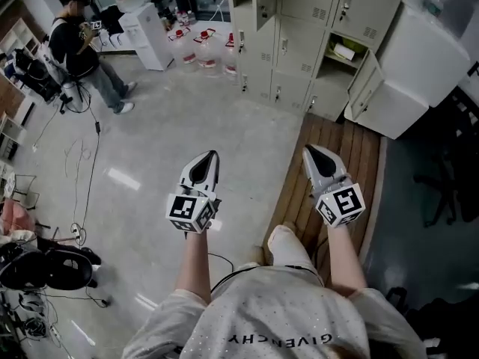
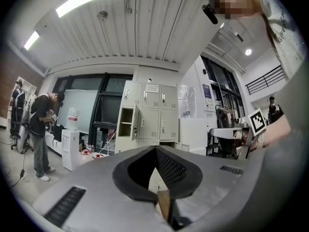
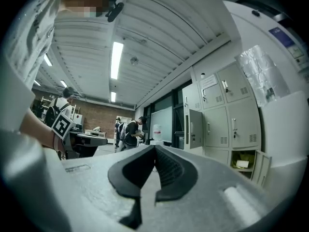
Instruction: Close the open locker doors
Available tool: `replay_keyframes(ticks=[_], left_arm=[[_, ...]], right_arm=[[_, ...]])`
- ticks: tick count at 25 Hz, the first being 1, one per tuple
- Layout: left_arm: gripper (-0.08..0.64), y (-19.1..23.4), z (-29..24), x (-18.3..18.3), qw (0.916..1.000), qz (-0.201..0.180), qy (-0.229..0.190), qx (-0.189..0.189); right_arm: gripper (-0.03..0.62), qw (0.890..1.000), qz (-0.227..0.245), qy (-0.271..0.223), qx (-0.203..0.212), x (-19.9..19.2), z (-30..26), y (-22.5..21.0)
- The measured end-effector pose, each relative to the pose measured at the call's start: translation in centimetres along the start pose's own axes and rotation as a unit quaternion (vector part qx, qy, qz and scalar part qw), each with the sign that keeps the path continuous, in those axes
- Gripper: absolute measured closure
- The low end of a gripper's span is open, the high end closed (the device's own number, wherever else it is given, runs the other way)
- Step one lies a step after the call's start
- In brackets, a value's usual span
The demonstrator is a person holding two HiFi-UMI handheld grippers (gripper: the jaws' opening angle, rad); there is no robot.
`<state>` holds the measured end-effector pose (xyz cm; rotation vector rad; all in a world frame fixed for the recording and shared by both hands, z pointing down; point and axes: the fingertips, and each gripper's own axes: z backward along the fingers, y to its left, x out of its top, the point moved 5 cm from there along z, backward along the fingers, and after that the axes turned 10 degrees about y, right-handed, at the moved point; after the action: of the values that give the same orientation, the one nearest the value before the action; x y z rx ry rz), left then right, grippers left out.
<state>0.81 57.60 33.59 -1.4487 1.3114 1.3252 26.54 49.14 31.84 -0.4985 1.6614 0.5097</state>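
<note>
Standing well apart from the lockers (image 1: 299, 28), not yet within reach of any door. Holding the left gripper (image 1: 211, 157) and the right gripper (image 1: 310, 151) out in front, side by side, noses aimed at the bank, probably just the carrying pose for the walk up. Pinching the left gripper fully together at the tips, with nothing between the pads. Clamping the right gripper equally tight, also on nothing. Sensible for this job, most likely: no grasp needed, only a blunt nose to push a door flat.

Two doors to deal with. First, the upper door (image 1: 263, 4) near the left end of the bank, swung out toward the room in front of a seemingly bare compartment. Second, the lower door (image 1: 365, 87) at the right end, down by the wooden strip (image 1: 340, 163), standing wide and exposing a shelf with something yellowish (image 1: 344, 51) on it. All other doors flush.

Barely begun, judging by both doors open. Next, probably: stepping forward along the wooden strip and bringing the right gripper to the outer face of the lower door, nearer on that side. That leaves the upper door to the left gripper. Worth watching: pushing near the free edge rather than the hinge, and minding a rebound if the latch fails to catch.

Off to the left, well clear of the path: a person (image 1: 82, 43) beside a water dispenser (image 1: 142, 25).
</note>
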Motion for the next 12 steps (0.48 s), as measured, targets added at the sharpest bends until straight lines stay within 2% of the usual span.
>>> replay_keyframes(ticks=[7,12], left_arm=[[0.563,1.3,-7.5,-0.1,0.9999,0.007,-0.001,0.009],[0.563,1.6,-14.6,1.2,1.0,0.006,-0.005,0.002]], right_arm=[[0.597,1.0,0.015,0.004,0.012,-0.7,-4.6,-6.2],[0.595,0.999,0.014,-0.005,0.031,-0.1,-8.7,-11.8]])
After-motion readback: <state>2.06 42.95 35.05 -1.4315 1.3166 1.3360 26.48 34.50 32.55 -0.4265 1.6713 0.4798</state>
